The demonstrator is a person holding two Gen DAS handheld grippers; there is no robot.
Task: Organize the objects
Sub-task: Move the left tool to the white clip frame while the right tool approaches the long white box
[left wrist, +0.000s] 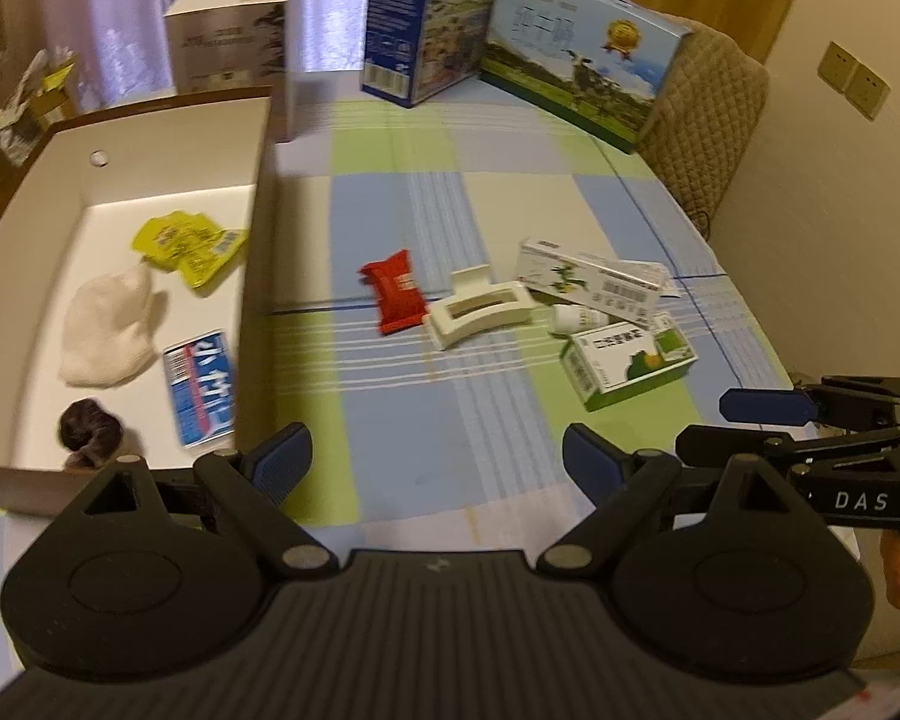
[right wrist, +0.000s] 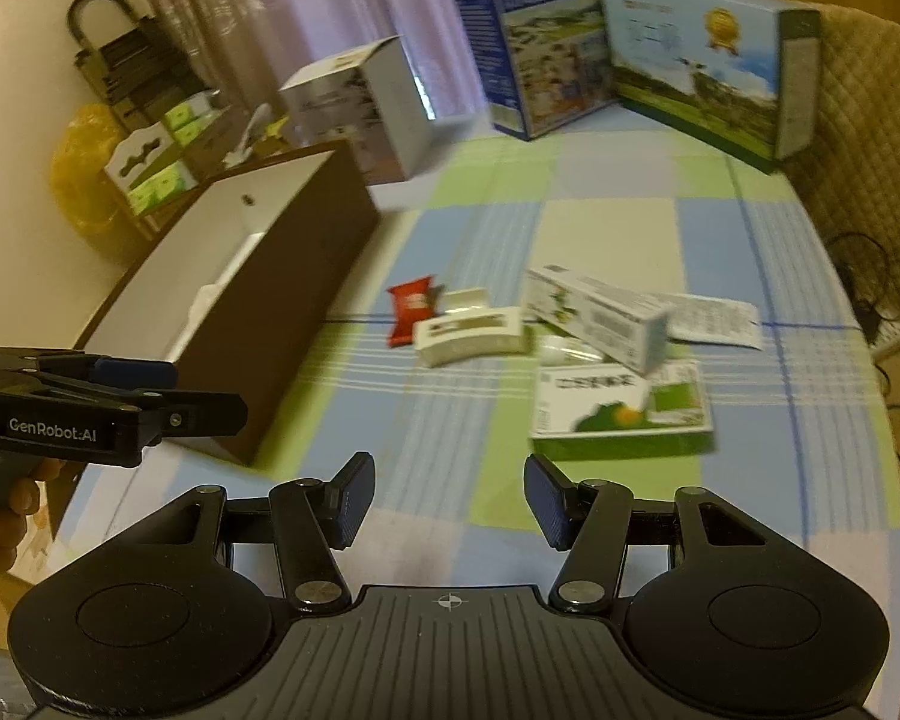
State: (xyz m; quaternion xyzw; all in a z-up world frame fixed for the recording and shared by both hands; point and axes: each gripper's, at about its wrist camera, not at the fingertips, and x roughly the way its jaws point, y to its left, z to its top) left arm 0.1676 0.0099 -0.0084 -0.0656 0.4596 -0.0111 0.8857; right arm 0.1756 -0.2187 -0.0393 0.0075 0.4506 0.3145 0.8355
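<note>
A brown open box (left wrist: 258, 192) with a white inside stands at the left of the table; in it lie a yellow packet (left wrist: 189, 246), a white cloth (left wrist: 111, 330), a blue-and-white packet (left wrist: 201, 387) and a dark round thing (left wrist: 87, 432). On the checked cloth lie a red packet (left wrist: 396, 291), a white plastic holder (left wrist: 480, 315), a small white bottle (left wrist: 573, 319) and two green-and-white medicine boxes (left wrist: 594, 282) (left wrist: 627, 366). My left gripper (left wrist: 438, 459) is open and empty over the table's near edge. My right gripper (right wrist: 447, 501) is open and empty, near the closer medicine box (right wrist: 621, 411).
Three large cartons stand at the back: grey-white (left wrist: 234, 36), blue (left wrist: 426, 18) and light blue with a meadow (left wrist: 576, 54). A quilted chair back (left wrist: 702, 120) is at the far right. A paper leaflet (right wrist: 714, 318) lies by the medicine boxes. Shelves with clutter (right wrist: 144, 138) stand left.
</note>
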